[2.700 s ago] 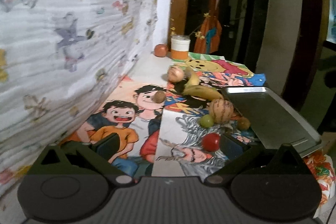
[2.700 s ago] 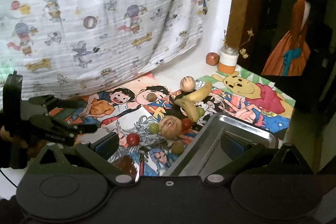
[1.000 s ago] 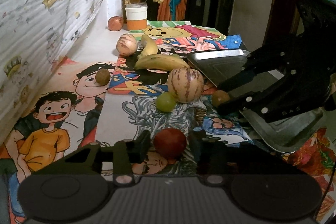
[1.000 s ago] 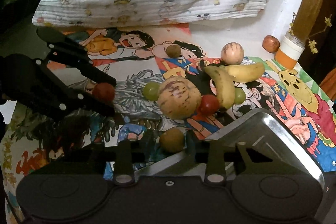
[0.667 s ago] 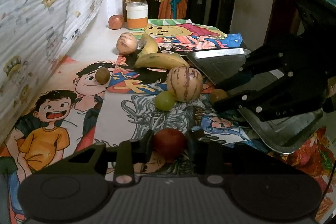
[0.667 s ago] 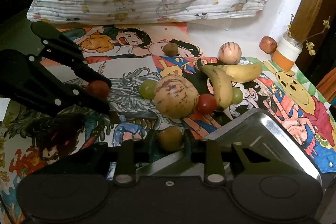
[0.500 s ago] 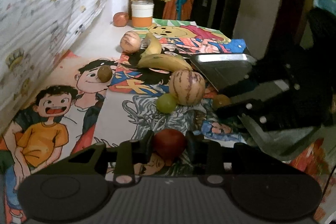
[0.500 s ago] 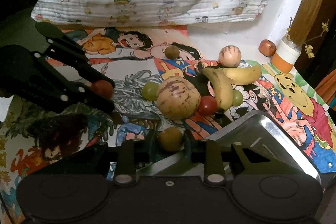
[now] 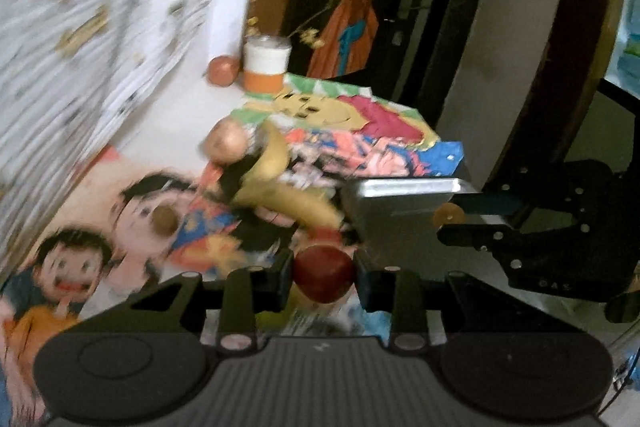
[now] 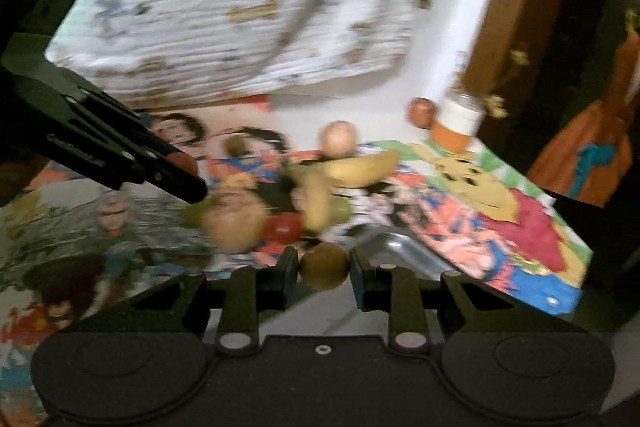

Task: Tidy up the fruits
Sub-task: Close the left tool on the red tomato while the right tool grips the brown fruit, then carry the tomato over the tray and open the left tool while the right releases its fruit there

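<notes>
My left gripper is shut on a dark red round fruit and holds it above the cartoon-print cloth, left of the metal tray. My right gripper is shut on a small brown-green fruit at the tray's near corner. The right gripper and its fruit also show in the left wrist view, over the tray. Bananas, a striped melon, a red tomato and a pale round fruit lie on the cloth. Both views are motion-blurred.
A white and orange jar and a reddish fruit stand at the far end by the wall. A small brown fruit lies on the cloth at left. A patterned sheet hangs along the left side.
Both grippers have lifted with their fruits and swung toward the tray. The right gripper's fruit now hangs over the tray; the views have tilted up and blurred.
</notes>
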A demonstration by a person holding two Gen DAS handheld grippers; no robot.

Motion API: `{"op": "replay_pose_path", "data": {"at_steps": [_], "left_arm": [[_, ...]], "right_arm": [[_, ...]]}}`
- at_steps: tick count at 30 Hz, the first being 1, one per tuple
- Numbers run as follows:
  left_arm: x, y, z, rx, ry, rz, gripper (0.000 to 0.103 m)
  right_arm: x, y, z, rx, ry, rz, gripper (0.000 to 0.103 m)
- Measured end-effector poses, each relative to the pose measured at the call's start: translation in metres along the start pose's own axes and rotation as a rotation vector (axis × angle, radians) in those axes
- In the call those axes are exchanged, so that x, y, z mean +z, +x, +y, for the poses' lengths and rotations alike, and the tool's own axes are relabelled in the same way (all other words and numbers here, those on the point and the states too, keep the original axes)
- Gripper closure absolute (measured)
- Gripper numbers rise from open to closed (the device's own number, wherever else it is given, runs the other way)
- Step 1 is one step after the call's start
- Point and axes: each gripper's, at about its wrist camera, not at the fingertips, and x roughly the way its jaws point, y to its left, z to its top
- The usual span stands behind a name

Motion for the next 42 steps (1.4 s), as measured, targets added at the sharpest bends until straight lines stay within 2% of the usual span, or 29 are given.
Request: {"op": "replay_pose_path", "data": {"at_steps": [3, 10, 16, 20, 27, 30, 36, 42], "left_arm": [[0.019, 0.018, -0.015, -0.017, 0.043, -0.008, 0.067], [0.048, 0.072, -0.039, -0.056, 0.069, -0.003, 0.067], [0.056, 0.12, -0.047, -0.057, 0.085, 0.045, 0.067], [0.057, 0.143, -0.044, -0.049, 0.075, 0.088, 0.067], [0.053, 0.163, -0.038, -0.071, 0.077, 0.127, 0.067], [0.056, 0.163, -0.04, -0.077, 0.077, 0.12, 0.067], [0.056, 0.168, -0.048, -0.015, 0.148, 0.141, 0.067], [0.057, 0.165, -0.044, -0.048, 0.131, 0.131, 0.064]], "right_arm": [[-0.001, 0.003, -0.023, -0.042, 0.04, 0.011, 0.073], [-0.015, 0.019, -0.061, -0.106, 0.077, 0.039, 0.073], [-0.028, 0.04, -0.081, -0.144, 0.056, 0.062, 0.073], [-0.034, 0.057, -0.091, -0.126, 0.067, 0.079, 0.073], [-0.04, 0.07, -0.093, -0.129, 0.054, 0.083, 0.073], [-0.041, 0.073, -0.093, -0.127, 0.054, 0.089, 0.073], [-0.04, 0.073, -0.093, -0.137, 0.049, 0.085, 0.073], [-0.04, 0.065, -0.092, -0.16, 0.045, 0.066, 0.067]]}}
